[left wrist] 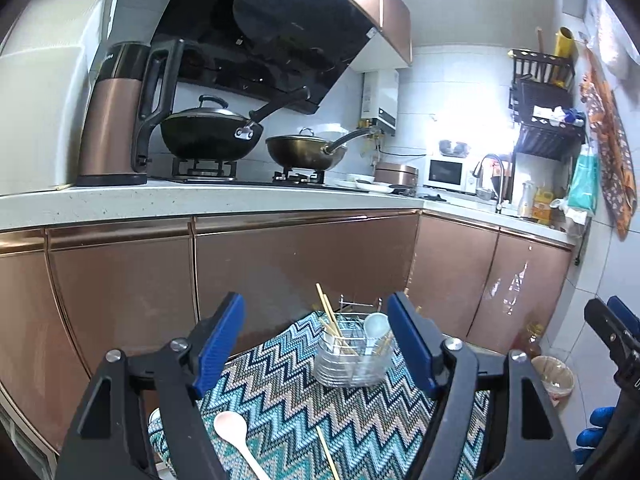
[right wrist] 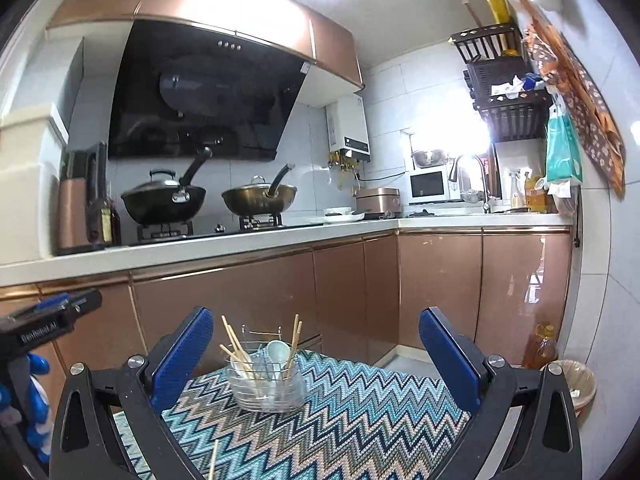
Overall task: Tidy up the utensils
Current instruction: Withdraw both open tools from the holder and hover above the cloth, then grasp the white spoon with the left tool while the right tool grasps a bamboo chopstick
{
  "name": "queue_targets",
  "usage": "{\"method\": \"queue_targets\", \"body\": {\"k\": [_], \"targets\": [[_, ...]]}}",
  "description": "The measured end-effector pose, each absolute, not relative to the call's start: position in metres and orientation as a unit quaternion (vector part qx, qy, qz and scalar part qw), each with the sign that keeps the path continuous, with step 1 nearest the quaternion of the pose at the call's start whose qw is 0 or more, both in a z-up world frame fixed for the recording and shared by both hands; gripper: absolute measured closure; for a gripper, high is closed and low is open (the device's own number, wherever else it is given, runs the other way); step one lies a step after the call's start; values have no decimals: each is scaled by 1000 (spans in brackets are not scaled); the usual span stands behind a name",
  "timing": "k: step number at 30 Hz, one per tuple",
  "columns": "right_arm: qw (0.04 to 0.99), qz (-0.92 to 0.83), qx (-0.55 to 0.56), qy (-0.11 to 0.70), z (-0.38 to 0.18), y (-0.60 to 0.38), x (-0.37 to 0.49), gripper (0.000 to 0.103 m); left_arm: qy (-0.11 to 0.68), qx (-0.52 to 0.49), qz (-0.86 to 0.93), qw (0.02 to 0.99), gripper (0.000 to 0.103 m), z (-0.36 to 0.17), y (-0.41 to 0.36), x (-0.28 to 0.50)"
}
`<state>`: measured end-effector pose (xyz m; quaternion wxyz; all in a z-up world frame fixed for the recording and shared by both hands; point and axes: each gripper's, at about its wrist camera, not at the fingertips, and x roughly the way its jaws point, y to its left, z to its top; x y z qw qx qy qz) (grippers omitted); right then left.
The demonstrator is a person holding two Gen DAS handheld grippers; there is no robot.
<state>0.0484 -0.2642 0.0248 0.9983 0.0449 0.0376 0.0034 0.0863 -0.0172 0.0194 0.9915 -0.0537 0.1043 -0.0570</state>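
white spoon point(left wrist: 236, 436) flat on cloth | holder point(left wrist: 352, 364) clear, upright

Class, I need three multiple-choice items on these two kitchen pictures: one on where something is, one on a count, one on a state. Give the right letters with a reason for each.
1. Where does the loose white spoon lie?
A. on the zigzag cloth
B. in the wok
C. in the sink

2. How many pans stand on the stove?
A. one
B. two
C. four

3. How do both grippers stand?
A. shut on chopsticks
B. open and empty
C. shut on a spoon

Answers
1. A: the spoon rests flat on the cloth, nearer the camera than the holder.
2. B: a black wok and a brass-coloured pan sit on separate burners.
3. B: the left gripper and right gripper show blue pads spread wide with nothing between them.
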Motion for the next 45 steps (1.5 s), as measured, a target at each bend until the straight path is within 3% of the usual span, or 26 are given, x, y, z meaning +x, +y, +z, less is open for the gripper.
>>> {"method": "queue_targets", "body": {"k": [33,45], "targets": [[999,7,38,33,23,-243,-1,0,97,-30,-43,994,31,17,-22,29],[990,39,36,128,-6,-236,48,0,168,-57,-40,983,31,-10,9,74]]}}
